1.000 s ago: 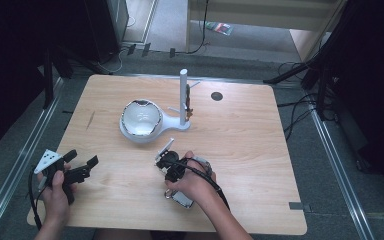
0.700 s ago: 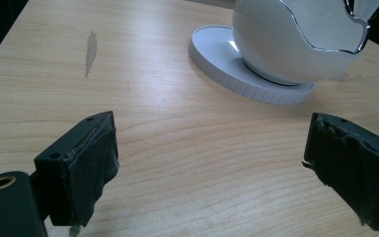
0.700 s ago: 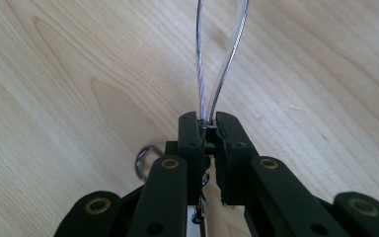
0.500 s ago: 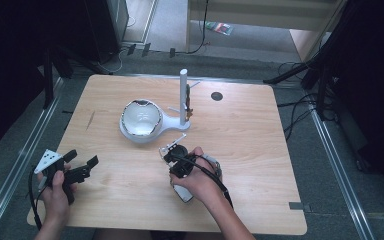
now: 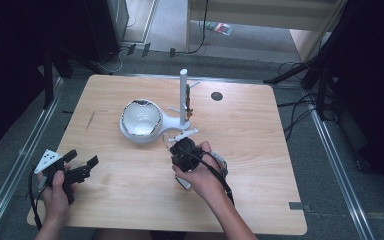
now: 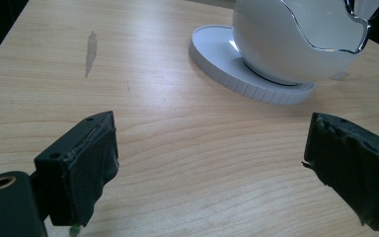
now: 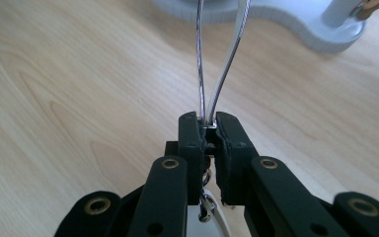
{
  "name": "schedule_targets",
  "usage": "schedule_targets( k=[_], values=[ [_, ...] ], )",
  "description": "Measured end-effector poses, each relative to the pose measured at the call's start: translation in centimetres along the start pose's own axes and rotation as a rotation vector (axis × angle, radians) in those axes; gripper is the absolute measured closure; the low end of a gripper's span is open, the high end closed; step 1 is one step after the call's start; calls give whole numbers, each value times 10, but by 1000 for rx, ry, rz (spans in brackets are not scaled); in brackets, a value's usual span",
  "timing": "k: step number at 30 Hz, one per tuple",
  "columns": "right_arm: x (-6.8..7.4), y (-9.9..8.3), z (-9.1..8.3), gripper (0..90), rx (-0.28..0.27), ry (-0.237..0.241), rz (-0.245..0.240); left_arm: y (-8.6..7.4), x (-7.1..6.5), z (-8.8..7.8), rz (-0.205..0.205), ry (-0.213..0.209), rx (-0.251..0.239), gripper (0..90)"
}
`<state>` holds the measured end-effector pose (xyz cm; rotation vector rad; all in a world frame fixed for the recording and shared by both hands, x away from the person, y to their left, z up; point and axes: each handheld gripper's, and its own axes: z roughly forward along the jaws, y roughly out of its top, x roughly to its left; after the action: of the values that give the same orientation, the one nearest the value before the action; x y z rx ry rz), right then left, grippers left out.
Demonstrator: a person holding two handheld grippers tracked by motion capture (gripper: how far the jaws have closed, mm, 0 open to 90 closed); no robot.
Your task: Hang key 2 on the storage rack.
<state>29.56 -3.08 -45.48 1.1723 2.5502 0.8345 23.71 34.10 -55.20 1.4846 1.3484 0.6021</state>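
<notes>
Moved: the right claw (image 5: 181, 141) has gone forward and closer to the white stand (image 5: 182, 102) than it was a moment ago. The left claw (image 5: 80, 165) has stayed put.
Right claw: squeezed tight on a thin shiny loop of silver wire (image 7: 217, 74). The wire sticks out ahead of the claw, toward the stand's base.
Left claw: wide open, with nothing between its two black pads (image 6: 86, 165). It sits low over the desk (image 5: 260, 145).
White bowl (image 5: 141, 119): ahead of the left claw and well apart from it. It has a wavy shiny rim and sits on a round white plate.
Stand: just ahead of the right claw, with a tall white post.
Hands: one hand holds each claw.
</notes>
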Motion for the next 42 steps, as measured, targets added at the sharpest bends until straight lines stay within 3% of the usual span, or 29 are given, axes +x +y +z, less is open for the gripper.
schedule_targets(
  k=[8, 25, 42],
  values=[
    [-6, 5, -12, 834, -118, -32, 42, 0, 0, 0, -2, -1, -2, 69],
    [-11, 13, -31, 834, -279, -104, 101, 0, 0, 0, -5, 0, -4, 69],
    [-15, 21, -40, 835, -394, -183, 142, 0, 0, 0, -6, -1, -4, 69]
  ],
)
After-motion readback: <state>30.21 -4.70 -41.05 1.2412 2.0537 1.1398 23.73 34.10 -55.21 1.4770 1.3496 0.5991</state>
